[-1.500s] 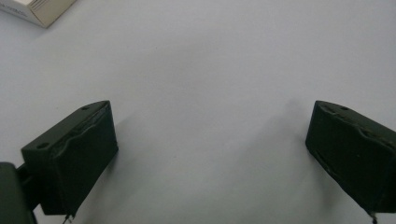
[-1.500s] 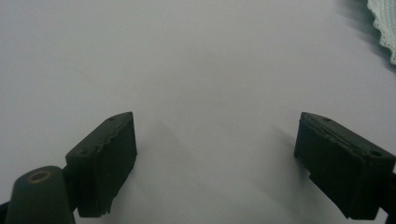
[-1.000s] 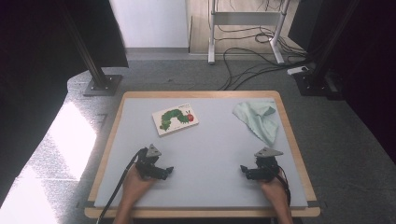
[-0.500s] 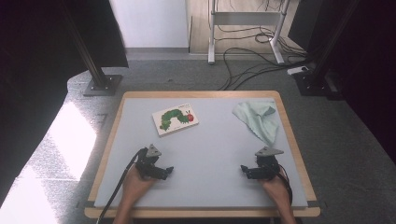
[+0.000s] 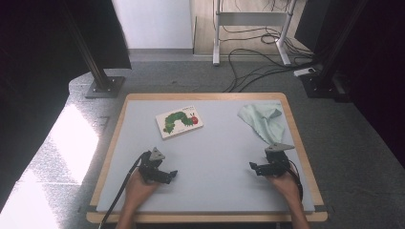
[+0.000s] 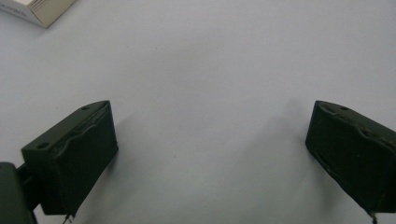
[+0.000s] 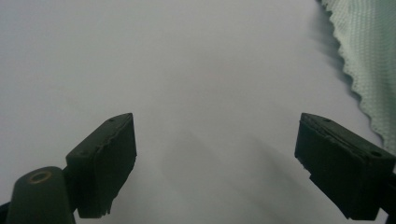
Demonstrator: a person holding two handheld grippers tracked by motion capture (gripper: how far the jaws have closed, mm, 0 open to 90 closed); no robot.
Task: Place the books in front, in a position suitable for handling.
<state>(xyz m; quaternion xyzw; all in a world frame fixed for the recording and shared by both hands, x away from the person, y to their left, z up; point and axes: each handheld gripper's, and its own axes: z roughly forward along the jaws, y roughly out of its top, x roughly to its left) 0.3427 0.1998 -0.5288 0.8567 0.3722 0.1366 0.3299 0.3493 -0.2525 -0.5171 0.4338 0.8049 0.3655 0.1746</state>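
A small picture book (image 5: 179, 122) with a green caterpillar on its cover lies flat on the grey mat, towards the back left. Its corner (image 6: 37, 10) shows at the top left of the left gripper view. A pale green cloth (image 5: 261, 119) lies crumpled at the back right, and its scalloped edge (image 7: 369, 60) runs down the right of the right gripper view. My left gripper (image 5: 168, 174) rests near the front left, open, with bare mat between its jaws (image 6: 210, 154). My right gripper (image 5: 254, 168) sits near the front right, open and holding nothing (image 7: 215, 163).
The mat covers a wooden-edged table (image 5: 205, 96). Beyond the table's far edge stand black stand bases (image 5: 102, 86), a white frame (image 5: 248, 28) and loose cables (image 5: 258, 67) on the floor. Sunlight falls on the floor at the left.
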